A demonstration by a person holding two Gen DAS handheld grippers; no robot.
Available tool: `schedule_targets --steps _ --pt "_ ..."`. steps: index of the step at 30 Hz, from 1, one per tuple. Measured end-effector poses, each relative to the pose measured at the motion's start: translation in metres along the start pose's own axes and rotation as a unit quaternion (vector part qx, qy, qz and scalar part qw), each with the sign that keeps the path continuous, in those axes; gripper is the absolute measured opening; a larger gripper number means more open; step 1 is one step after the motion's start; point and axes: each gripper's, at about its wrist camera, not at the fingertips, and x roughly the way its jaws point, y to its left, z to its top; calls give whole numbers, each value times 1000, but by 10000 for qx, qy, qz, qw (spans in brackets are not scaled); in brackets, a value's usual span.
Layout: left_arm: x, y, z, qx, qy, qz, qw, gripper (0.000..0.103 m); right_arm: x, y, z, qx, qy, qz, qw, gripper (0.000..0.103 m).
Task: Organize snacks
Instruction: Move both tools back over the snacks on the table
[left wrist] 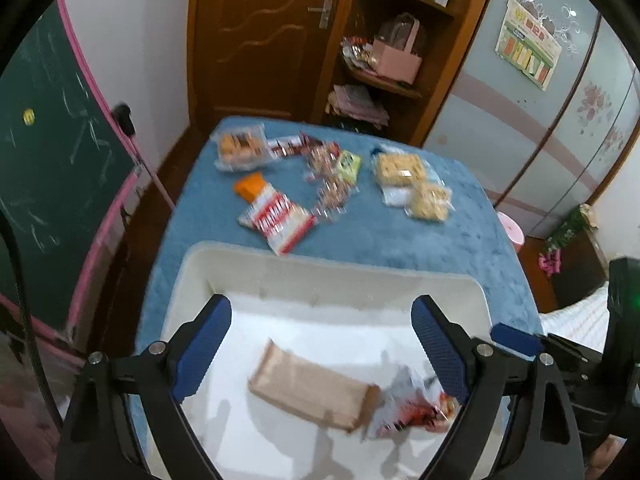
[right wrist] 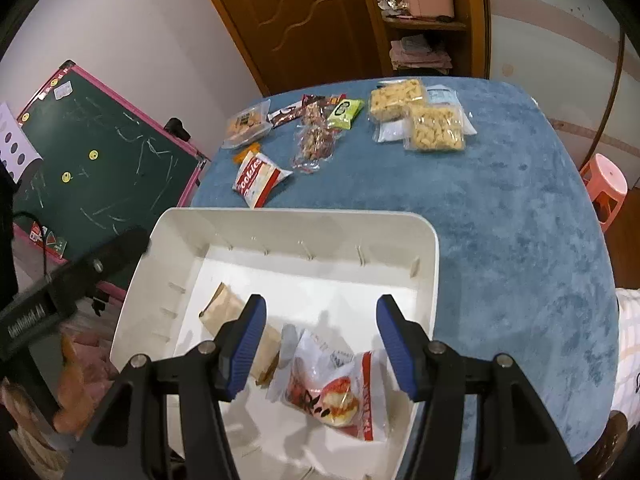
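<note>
A white bin (left wrist: 192,276) (right wrist: 280,220) sits on the blue table at the near edge. Inside lie a brown paper packet (left wrist: 312,392) (right wrist: 224,304) and a red-and-white snack bag (left wrist: 416,412) (right wrist: 332,388). My left gripper (left wrist: 322,320) is open and empty above the bin. My right gripper (right wrist: 322,312) is open and empty above the red-and-white bag. Beyond the bin lie a red-and-white cookie bag (left wrist: 276,216) (right wrist: 258,178), an orange packet (left wrist: 250,186), a clear cracker tray (left wrist: 240,148) (right wrist: 246,124), small wrapped sweets (left wrist: 328,184) (right wrist: 316,140), a green packet (left wrist: 348,164) (right wrist: 346,112) and two yellow puffed-snack packs (left wrist: 412,184) (right wrist: 420,120).
The blue table cloth (left wrist: 440,240) (right wrist: 520,220) covers the table. A green chalkboard (left wrist: 48,160) (right wrist: 104,160) stands to the left. A wooden door (left wrist: 264,40) and shelves (left wrist: 392,60) are behind. A pink stool (right wrist: 606,184) stands at the right.
</note>
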Motion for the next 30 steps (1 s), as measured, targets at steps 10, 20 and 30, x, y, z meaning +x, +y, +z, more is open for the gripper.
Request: schedule_targets --steps 10,20,30 --pt "-41 5 82 245 -789 287 9962 91 -28 0 85 -271 -472 -328 9980 58" --pt "-30 1 185 481 -886 1057 9893 91 -69 18 197 -528 -1016 -538 9920 58" --pt "115 26 183 -285 168 1603 9865 85 33 16 245 -432 -347 -642 9964 58"
